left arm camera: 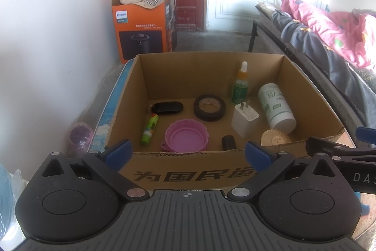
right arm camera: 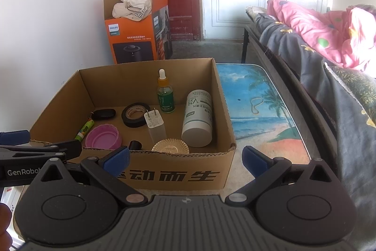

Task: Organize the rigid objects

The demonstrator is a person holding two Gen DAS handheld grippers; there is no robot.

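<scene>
An open cardboard box (left arm camera: 188,174) (right arm camera: 63,95) stands on a small table. It holds a dropper bottle (left arm camera: 240,84) (right arm camera: 165,93), a white vitamin bottle (left arm camera: 276,108) (right arm camera: 198,120), a white charger plug (left arm camera: 244,119) (right arm camera: 155,125), a black tape roll (left arm camera: 209,107) (right arm camera: 135,115), a pink collapsible bowl (left arm camera: 186,138) (right arm camera: 102,137), a green tube (left arm camera: 150,129), a black key fob (left arm camera: 168,107), a gold disc (left arm camera: 275,138) (right arm camera: 169,145) and a small dark cylinder (left arm camera: 229,142). My left gripper (left arm camera: 186,154) and right gripper (right arm camera: 185,160) are open and empty, just before the box's near wall.
The table top (right arm camera: 263,109) with a beach picture lies right of the box; a rubber band (right arm camera: 256,105) rests on it. An orange Philips carton (left arm camera: 143,34) stands by the wall behind. A bed with a pink quilt (right arm camera: 324,32) runs along the right.
</scene>
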